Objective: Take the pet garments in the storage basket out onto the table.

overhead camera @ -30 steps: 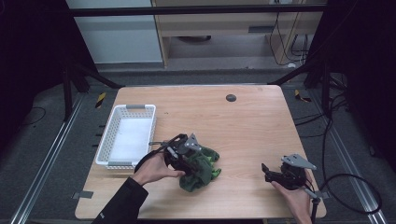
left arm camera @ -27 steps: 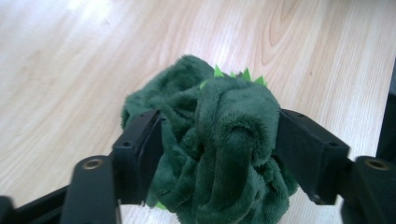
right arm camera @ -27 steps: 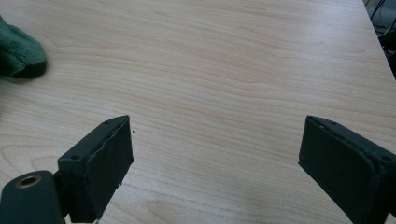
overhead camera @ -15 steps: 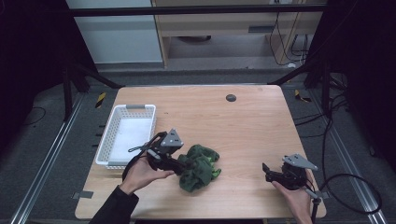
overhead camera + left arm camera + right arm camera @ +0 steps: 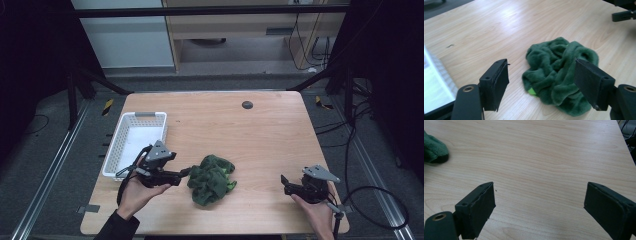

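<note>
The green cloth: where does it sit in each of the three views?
High view: green cloth lies crumpled at table centre-front, just right of the left gripper.
Left gripper view: centre-right, partly behind the right-hand jaw.
Right gripper view: a bit at the upper left edge.
Shared landmark: wooden table.

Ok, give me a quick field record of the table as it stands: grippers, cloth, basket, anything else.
left gripper: open, fingers spread, aimed at the cloth from its left, not gripping it
right gripper: open, low over bare wood near the table's right front, apart from the cloth
green cloth: crumpled heap on the table, front centre
white basket: left edge of the table, looks empty
table: light wood; small dark round mark near the far edge
</note>
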Demonstrator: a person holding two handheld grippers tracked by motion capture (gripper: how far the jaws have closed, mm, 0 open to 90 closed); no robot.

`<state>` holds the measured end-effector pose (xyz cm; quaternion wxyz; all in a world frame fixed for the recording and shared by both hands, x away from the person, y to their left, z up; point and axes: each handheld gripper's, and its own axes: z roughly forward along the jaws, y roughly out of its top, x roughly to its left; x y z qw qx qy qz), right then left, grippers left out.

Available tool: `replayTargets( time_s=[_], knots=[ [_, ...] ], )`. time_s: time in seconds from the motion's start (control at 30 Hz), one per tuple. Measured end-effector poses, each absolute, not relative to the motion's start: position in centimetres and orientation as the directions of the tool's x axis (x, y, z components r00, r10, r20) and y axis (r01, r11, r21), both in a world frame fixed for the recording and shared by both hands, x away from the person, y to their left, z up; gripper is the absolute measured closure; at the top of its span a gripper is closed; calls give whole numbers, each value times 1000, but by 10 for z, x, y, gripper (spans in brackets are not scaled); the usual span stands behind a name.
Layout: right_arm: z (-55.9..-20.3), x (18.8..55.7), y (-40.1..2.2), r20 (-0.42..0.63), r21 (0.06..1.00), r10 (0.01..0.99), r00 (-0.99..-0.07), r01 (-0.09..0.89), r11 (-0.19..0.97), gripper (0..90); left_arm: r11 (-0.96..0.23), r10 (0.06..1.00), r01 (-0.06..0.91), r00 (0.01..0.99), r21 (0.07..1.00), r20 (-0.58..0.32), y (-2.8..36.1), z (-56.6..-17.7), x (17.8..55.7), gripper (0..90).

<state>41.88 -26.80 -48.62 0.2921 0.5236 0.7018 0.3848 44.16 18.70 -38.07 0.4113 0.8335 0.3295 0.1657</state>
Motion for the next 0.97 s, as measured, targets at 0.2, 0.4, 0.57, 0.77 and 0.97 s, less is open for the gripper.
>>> replayTargets(
  time_s=[0.2, 0.4, 0.57, 0.77, 0.97],
  knots=[
    [-486, 418, -268, 0, 845, 960, -280, 513, 150, 98, -368, 753, 424, 657, 828, -2, 207, -389, 432, 273],
    [-485, 417, -268, -4, 848, 959, -285, 508, 154, 98, -300, 814, 422, 581, 856, -1, 227, -393, 422, 283],
    [-484, 414, -269, -5, 850, 959, -282, 504, 153, 99, -250, 855, 440, 519, 863, -17, 247, -399, 417, 295],
    [-485, 413, -270, -17, 851, 959, -284, 499, 164, 98, -201, 892, 442, 452, 874, -24, 265, -404, 412, 302],
    [-486, 410, -269, -13, 849, 958, -288, 503, 163, 98, -156, 919, 447, 392, 881, -36, 280, -409, 405, 301]
  ],
)
